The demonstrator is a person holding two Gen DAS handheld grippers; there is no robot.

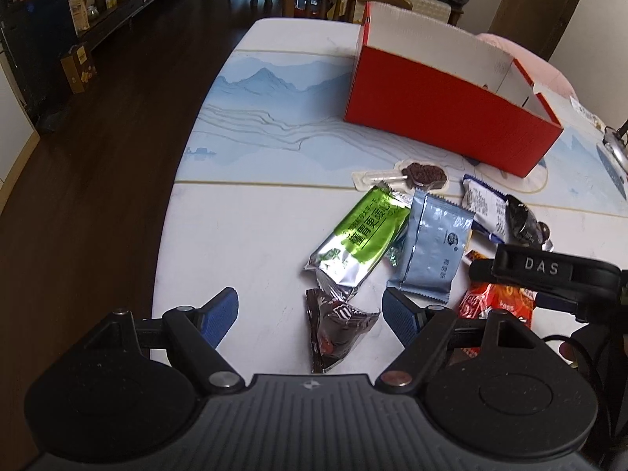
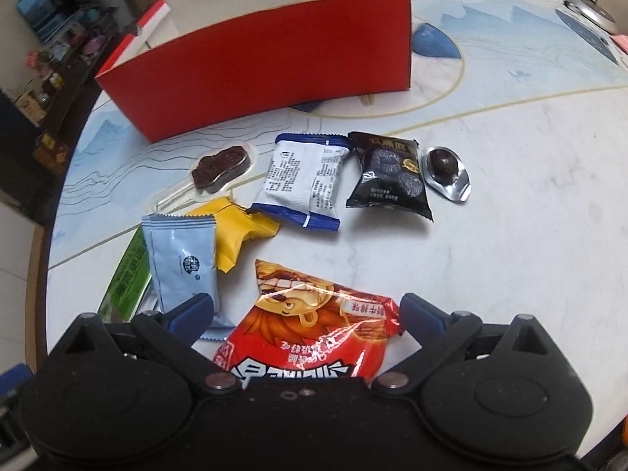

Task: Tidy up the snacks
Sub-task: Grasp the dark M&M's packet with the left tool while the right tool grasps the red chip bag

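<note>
Snacks near the table (image 1: 243, 235) edge: both grippers gape, left gripper (image 1: 310, 314) astride the dark wrapper (image 1: 337, 325), right gripper (image 2: 306, 314) astride the red packet (image 2: 314, 325); slick foil may slip

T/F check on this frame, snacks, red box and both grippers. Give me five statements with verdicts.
1. The red box stands open at the top. True.
2. The right gripper has the red snack bag between its open fingers. True.
3. The left gripper is clamped on the green packet. False: its fingers are open above a dark triangular packet.
4. The yellow packet is already in the box. False: it lies on the table.
5. The black packet lies beside a foil-wrapped chocolate. True.
</note>
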